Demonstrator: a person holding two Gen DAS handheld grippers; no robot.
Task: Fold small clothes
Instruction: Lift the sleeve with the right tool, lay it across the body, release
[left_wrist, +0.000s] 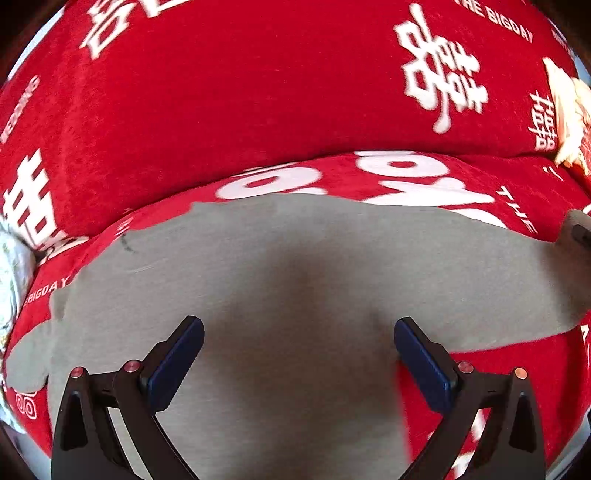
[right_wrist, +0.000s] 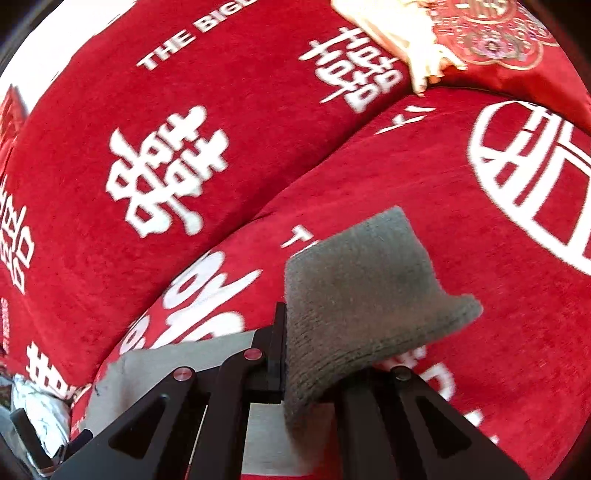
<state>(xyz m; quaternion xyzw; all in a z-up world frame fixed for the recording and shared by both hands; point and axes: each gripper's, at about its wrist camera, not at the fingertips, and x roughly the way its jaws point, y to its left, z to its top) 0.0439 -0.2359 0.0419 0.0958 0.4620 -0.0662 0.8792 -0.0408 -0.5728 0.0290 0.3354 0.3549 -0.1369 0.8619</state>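
While our right gripper (right_wrist: 282, 354) pinches the grey garment (right_wrist: 354, 295) and our left gripper (left_wrist: 298, 363) gapes empty, folding has barely begun.

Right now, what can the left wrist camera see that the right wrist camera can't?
Only the left wrist view shows the left gripper, open over the middle of the grey garment spread flat on the seat. Only the right wrist view shows the right gripper shut on the garment's thick ribbed end, lifted off the seat, plus a big round white emblem. Both show the red cover with white lettering and the cream fringed cushion at the back.
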